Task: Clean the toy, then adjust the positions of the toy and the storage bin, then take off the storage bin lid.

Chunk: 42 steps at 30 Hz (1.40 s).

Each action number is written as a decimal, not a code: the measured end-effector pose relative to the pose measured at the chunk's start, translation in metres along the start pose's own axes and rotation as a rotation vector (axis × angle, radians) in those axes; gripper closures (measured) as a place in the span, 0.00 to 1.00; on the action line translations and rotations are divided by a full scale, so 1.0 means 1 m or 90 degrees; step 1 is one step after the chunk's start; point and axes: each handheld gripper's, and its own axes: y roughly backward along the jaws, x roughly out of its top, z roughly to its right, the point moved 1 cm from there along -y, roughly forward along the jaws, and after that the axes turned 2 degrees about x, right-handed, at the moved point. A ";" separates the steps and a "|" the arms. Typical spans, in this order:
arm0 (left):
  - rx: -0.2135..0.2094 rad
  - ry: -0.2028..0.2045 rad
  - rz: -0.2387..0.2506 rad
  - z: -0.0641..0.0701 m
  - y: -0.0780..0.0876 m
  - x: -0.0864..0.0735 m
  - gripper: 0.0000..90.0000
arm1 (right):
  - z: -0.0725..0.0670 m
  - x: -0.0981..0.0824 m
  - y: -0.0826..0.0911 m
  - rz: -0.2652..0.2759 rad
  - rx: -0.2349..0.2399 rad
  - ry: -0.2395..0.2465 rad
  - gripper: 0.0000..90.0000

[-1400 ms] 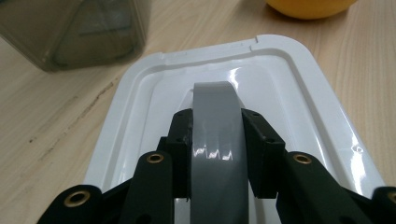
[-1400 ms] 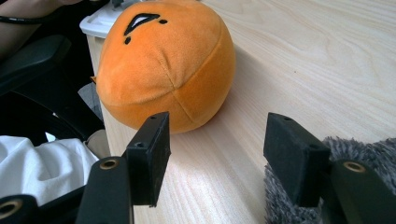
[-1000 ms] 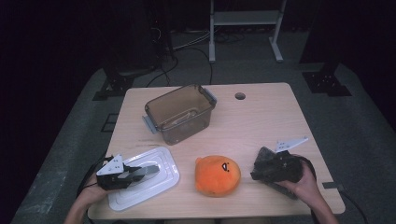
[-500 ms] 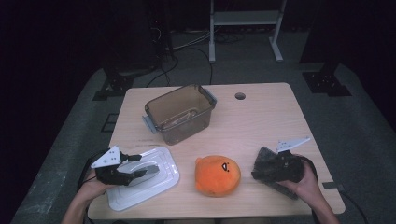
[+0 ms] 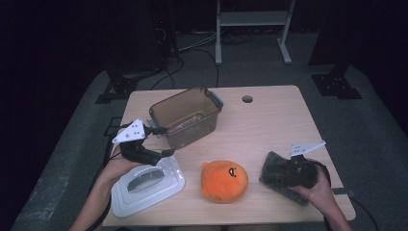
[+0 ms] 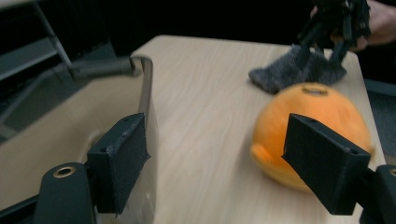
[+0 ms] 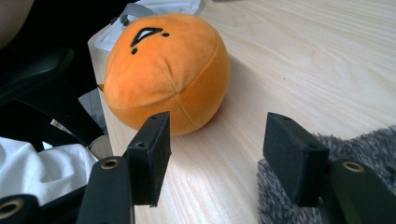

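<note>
Lid (image 5: 146,186) released on tabletop (image 5: 269,125) | left tongs (image 5: 166,153) just opened, lifted clear, empty | right tongs (image 5: 269,168) parted, unmoved | lid placement judged finished.

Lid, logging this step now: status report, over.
Left hand-held gripper just opened, empty, above white lid on table. Right hand-held gripper open over grey cloth. Orange plush between them.

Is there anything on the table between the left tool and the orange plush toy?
Nothing visible. The left tool, jaws open and just opened wider, looks straight at the orange plush toy across bare table; the brown container stands off to its side.
</note>
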 end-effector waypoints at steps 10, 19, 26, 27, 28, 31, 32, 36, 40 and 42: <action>-0.006 -0.006 0.010 -0.011 -0.031 0.027 0.19 | 0.000 -0.003 0.003 0.003 -0.003 -0.004 0.45; -0.012 0.000 0.010 -0.015 -0.045 0.032 0.18 | -0.001 -0.003 0.002 0.001 -0.001 0.000 0.45; -0.014 0.006 0.002 -0.018 -0.057 0.029 0.18 | 0.000 -0.002 -0.001 -0.008 0.003 0.001 0.45; -0.015 0.004 -0.003 -0.018 -0.059 0.029 0.18 | 0.001 -0.001 -0.001 -0.006 0.003 0.000 0.45; -0.016 0.005 -0.005 -0.018 -0.061 0.029 0.18 | 0.001 -0.001 -0.001 -0.005 0.004 0.000 0.45; -0.019 0.011 -0.007 -0.022 -0.066 0.028 0.19 | 0.001 0.000 -0.001 -0.006 0.005 -0.002 0.45; -0.019 0.013 -0.010 -0.023 -0.068 0.028 0.20 | 0.001 -0.001 -0.001 -0.007 0.006 -0.002 0.45; -0.010 0.016 -0.023 -0.030 -0.074 0.026 0.26 | 0.001 -0.001 -0.001 -0.006 0.006 0.001 0.45; 0.009 0.024 -0.047 -0.036 -0.081 0.021 0.36 | 0.002 -0.002 0.001 -0.002 0.005 0.000 0.45; 0.018 0.028 -0.063 -0.038 -0.084 0.019 0.38 | 0.002 -0.002 0.001 -0.003 0.006 -0.002 0.45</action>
